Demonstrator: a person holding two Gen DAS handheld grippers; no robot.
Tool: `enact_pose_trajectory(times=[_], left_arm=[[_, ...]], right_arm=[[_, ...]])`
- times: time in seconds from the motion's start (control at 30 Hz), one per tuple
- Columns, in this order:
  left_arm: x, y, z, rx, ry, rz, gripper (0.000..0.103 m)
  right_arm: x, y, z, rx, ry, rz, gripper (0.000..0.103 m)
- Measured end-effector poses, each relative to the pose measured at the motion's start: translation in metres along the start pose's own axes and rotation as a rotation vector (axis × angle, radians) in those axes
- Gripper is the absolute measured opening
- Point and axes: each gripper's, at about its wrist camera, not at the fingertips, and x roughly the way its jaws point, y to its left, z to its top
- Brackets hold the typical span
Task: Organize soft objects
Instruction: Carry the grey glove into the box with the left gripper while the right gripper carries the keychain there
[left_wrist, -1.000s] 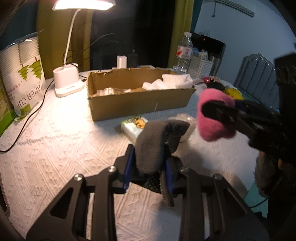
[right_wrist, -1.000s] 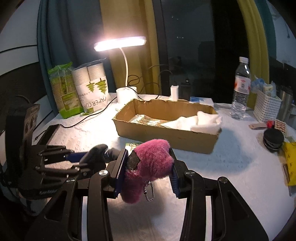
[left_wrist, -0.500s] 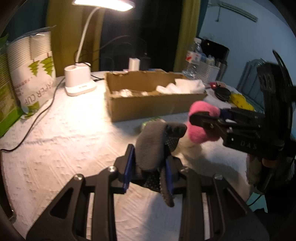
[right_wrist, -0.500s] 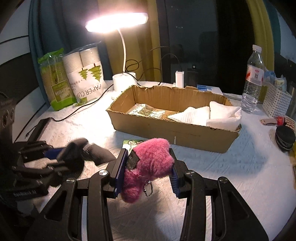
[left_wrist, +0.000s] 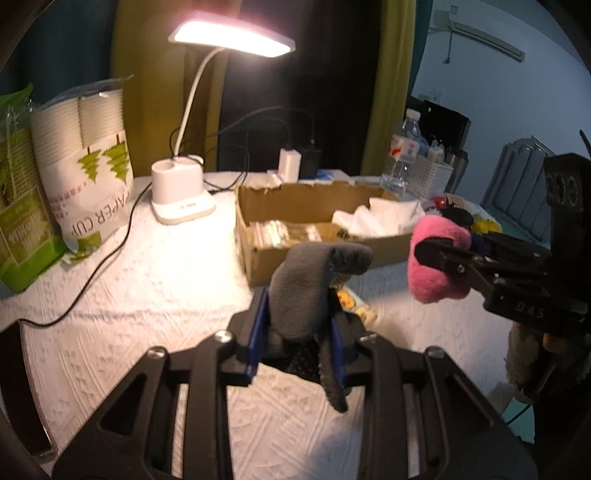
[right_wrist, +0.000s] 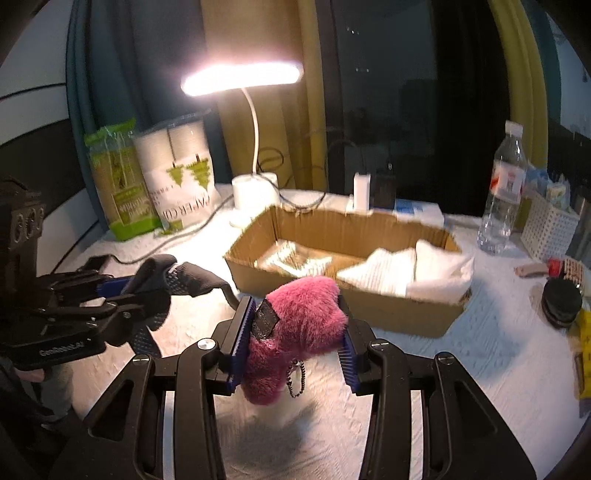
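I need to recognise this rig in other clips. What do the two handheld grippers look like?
Both the left gripper and the right gripper are matte black, with cut-out linkage arms, silver screws and ridged blue pads. Pale lettering marks their bodies.

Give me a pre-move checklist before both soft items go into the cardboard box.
1. Left gripper clamped on the grey glove: ok.
2. Right gripper clamped on the pink plush: ok.
3. Both items lifted off the table: ok.
4. Free room in the cardboard box beside the white cloths: ok, middle looks open.
5. Plush's bead chain hangs loose, may snag on the box rim: cannot tell.
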Motion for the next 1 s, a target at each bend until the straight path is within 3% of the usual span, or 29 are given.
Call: enact_pose_trajectory(times=[0.53,1.0], left_arm=[[0.014,0.0,0.05,-0.014,-0.068,0.029,0.031],[0.045,0.004,0.073,-0.056,-0.101,0.051,0.031]], right_arm=[[0.003,-0.022,0.028,0.01,-0.042,0.011,0.044],[0.025,-0.05,0.041,0.032,-0.038,-0.009,0.044]])
